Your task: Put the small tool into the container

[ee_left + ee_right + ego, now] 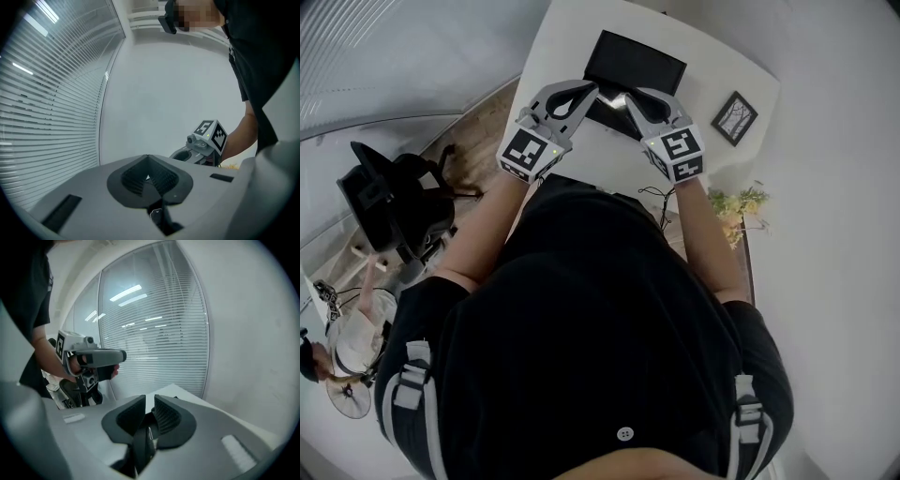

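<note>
A black rectangular container point(647, 58) lies on the white table point(562, 37) in front of me. Both grippers hover at its near edge, tips turned toward each other. My left gripper point(581, 91) has its jaws together, and in its own view the ribbed pads point(159, 178) meet with nothing between them. My right gripper point(635, 98) is also closed; its pads point(166, 416) leave only a thin slit. A small shiny spot point(617, 98) shows between the two tips; I cannot tell whether it is the small tool. Each gripper sees the other: the right gripper point(206, 140) and the left gripper point(89, 359).
A small framed picture point(734, 118) stands at the table's right corner, with a plant point(736, 202) nearer me. A black office chair point(394, 202) and a floor fan point(352, 394) are on the left. A thin cable point(661, 199) lies near the table's front edge. Window blinds point(154, 343) face the table.
</note>
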